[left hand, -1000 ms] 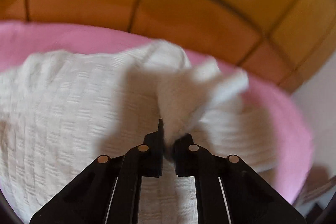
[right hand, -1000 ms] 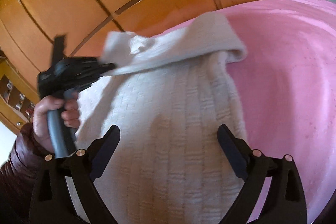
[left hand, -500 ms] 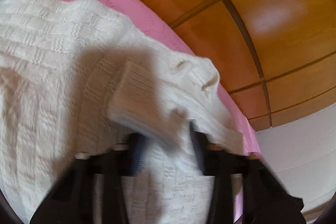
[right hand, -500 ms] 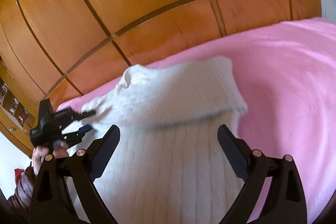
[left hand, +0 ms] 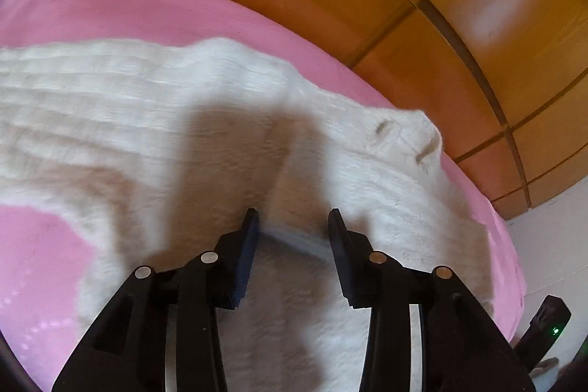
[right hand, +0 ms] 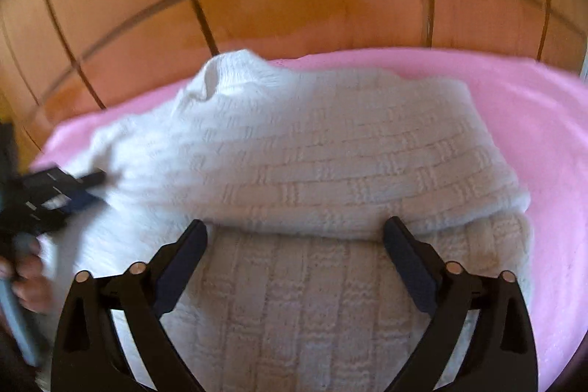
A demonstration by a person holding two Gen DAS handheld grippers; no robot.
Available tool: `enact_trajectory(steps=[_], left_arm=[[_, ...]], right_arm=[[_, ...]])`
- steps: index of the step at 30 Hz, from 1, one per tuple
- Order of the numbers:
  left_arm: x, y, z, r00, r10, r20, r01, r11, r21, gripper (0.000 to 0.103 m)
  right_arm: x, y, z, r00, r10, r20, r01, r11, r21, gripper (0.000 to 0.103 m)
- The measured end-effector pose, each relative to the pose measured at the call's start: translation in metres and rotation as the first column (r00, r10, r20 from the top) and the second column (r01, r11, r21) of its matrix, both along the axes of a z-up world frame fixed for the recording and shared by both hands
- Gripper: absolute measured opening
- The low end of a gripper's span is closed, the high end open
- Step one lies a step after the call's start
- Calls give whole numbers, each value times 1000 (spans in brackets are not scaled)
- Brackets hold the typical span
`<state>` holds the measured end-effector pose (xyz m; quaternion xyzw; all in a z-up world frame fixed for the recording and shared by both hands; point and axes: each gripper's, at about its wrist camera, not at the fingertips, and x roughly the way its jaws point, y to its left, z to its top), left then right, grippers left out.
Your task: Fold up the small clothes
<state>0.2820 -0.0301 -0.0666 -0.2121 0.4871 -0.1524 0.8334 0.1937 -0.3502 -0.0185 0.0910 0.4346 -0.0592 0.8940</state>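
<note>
A white knitted sweater (right hand: 312, 164) lies on a pink bedspread (right hand: 533, 120), its upper part folded down over its lower part. It also shows in the left wrist view (left hand: 128, 120). My left gripper (left hand: 293, 219) is open and empty, just above the sweater's folded edge. It appears at the left of the right wrist view (right hand: 73, 190), beside the sweater's left side. My right gripper (right hand: 296, 230) is wide open and empty, its fingertips at the fold's front edge.
A wooden panelled wall (right hand: 294, 6) rises right behind the bed; it also shows in the left wrist view (left hand: 404, 6). A white wall (left hand: 551, 245) stands at the right, past the bed's edge. Pink bedspread shows to the sweater's right.
My left gripper let go of the sleeve it held, opened, and the sleeve now lies folded across the sweater. My right gripper stayed open and moved closer to the fold.
</note>
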Motion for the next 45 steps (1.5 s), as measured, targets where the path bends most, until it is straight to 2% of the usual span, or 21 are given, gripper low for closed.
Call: enact_trajectory(steps=[3,7,8,9,10,12,15,20,22,23,25,26,28,29,30,31,34,36,40,42,45], left_arm=[[-16,24,8,999,17,36,-17,1000,8,38],[-38,87,19,993,110,51,-106,991,-84,38],[-44,108,20,985,166,47,-160,981,-106,42],[-48,120,20,976,212,46,-206,972,-111,57],[-56,147,19,959,281,42,-273,952,-142,62],[-65,194,16,926,376,11,-368,912,-183,63],[-76,248,12,869,495,-8,-489,855,-176,63],[-98,341,-4,739,665,-110,-665,692,-282,62],[-103,369,-8,683,719,-126,-720,635,-279,56],[-103,381,-12,664,734,-144,-738,613,-282,49],[-98,402,-19,637,747,-189,-763,577,-292,36],[-95,408,-19,636,747,-191,-764,576,-291,32],[-84,414,-15,646,744,-172,-758,598,-261,20],[-77,414,-14,656,737,-165,-751,615,-241,9],[-68,402,-13,662,732,-160,-746,625,-231,7],[-65,398,-7,675,725,-132,-734,645,-213,7],[-60,380,17,744,668,-17,-656,726,-204,6],[-57,349,39,802,593,66,-573,797,-193,6],[-48,277,68,886,425,183,-396,901,-179,6],[-42,243,74,915,349,203,-313,931,-191,6],[-34,178,74,953,205,223,-176,974,-142,6]], right_arm=[[3,6,-4,1000,-4,-21,3,999,-53,101],[2,5,-5,1000,-8,-22,7,997,-71,101],[3,6,-5,1000,-11,-22,9,997,-79,101],[3,7,-5,1000,-14,-22,12,996,-90,101],[4,9,-6,1000,-17,-23,15,995,-97,101],[2,11,-6,999,-20,-27,17,994,-111,101],[2,10,-7,999,-20,-27,17,994,-106,101],[1,11,-6,1000,-21,-23,18,994,-112,101],[1,12,-6,999,-22,-24,19,993,-120,101],[1,13,-6,999,-22,-23,19,992,-122,101],[0,13,-5,999,-23,-23,20,992,-123,101],[0,13,-5,999,-23,-23,20,992,-125,101],[-1,13,-5,999,-25,-25,21,991,-130,101],[-1,14,-5,999,-25,-25,21,991,-133,101],[-1,14,-5,999,-25,-25,22,991,-134,101],[-1,14,-5,999,-27,-25,24,991,-135,101],[0,15,-5,999,-29,-25,25,990,-139,101],[-1,15,-4,999,-31,-26,27,990,-141,101],[-1,15,-4,999,-32,-26,28,990,-140,101],[-1,15,-4,999,-32,-27,28,990,-141,101],[-1,16,-4,999,-33,-27,29,990,-141,101]])
